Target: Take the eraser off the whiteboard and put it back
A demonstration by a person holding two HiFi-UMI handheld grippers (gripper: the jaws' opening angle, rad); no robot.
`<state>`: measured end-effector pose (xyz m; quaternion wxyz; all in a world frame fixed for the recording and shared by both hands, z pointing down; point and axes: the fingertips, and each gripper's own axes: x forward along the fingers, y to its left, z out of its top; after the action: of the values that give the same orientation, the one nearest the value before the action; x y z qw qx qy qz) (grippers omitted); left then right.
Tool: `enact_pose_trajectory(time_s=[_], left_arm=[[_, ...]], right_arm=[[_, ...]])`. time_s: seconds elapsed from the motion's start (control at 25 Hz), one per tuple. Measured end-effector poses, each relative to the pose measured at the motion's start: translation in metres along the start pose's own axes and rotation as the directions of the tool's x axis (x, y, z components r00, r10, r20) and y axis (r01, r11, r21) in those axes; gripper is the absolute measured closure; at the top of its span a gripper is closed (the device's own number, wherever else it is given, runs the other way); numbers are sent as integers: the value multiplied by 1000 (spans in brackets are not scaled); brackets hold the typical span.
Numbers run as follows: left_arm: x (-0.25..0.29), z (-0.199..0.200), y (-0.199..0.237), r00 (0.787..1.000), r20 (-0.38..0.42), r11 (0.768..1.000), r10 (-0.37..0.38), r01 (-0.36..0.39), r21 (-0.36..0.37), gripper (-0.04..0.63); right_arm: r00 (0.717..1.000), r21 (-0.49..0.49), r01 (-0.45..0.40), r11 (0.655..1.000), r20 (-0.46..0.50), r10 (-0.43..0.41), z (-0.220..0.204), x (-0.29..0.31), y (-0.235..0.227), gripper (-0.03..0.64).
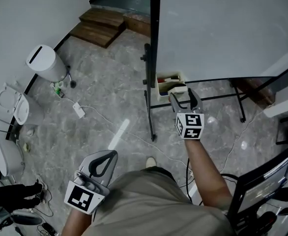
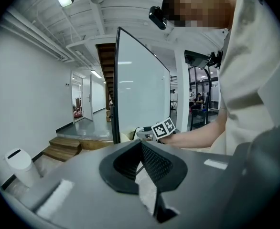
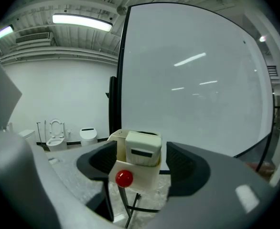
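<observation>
A cream eraser (image 3: 142,148) stands in a cream box (image 3: 141,174) fixed at the lower left corner of the whiteboard (image 3: 192,80). The box front carries a round red knob (image 3: 124,178). My right gripper (image 3: 142,152) is open, one jaw on each side of the eraser, pads clear of it. From the head view the right gripper (image 1: 183,96) sits at the box (image 1: 161,86) under the whiteboard (image 1: 222,28). My left gripper (image 1: 110,155) hangs low beside the person's body, shut and empty. In its own view the left gripper (image 2: 140,144) points toward the board's edge.
The whiteboard's black stand (image 1: 151,117) and its feet reach onto the marble floor. A white bin (image 1: 45,63), a power strip (image 1: 79,110) with cables and toilets (image 1: 14,104) are on the left. Wooden steps (image 1: 100,26) lie at the back. A black chair (image 1: 262,186) is at the lower right.
</observation>
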<state>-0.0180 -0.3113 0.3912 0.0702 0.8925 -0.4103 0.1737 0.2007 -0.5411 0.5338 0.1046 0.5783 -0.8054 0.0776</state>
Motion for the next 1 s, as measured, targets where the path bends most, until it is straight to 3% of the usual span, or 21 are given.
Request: enact_pose_trajectory(time_s=[0.28,1.0], left_arm=[[2,-4,5,1000,-19,1000,18,-18,8,589],[-14,-11,11,997,-16,997,70,-70,18,589]], right_arm=[[1000,40,17,999,3,-17,-6,22,-7,301],[997,15,76,997,2,-76,-7,33,-8,339]])
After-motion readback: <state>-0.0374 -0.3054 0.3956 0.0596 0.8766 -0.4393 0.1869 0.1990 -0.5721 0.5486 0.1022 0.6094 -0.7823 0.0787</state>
